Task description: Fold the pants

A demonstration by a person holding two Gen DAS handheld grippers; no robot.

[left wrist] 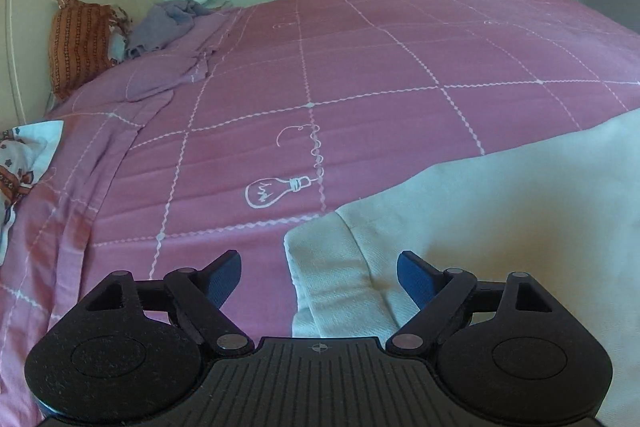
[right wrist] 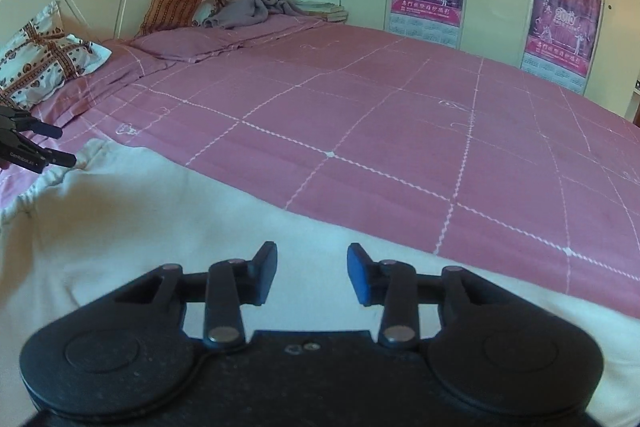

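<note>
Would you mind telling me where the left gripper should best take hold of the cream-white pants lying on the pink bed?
Probably at the thick gathered end of the cream-white pants, which lies between the open fingers of the left gripper. Come from the near bed edge, one finger under the end. The band gives more bulk to pinch than the flat cloth beyond it on the pink checked bedspread.

One pants (right wrist: 120, 211), two grippers (left wrist: 319, 279)

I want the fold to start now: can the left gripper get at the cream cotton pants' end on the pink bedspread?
Probably yes: the left gripper stands open over the cream pants' end, nothing between.
</note>
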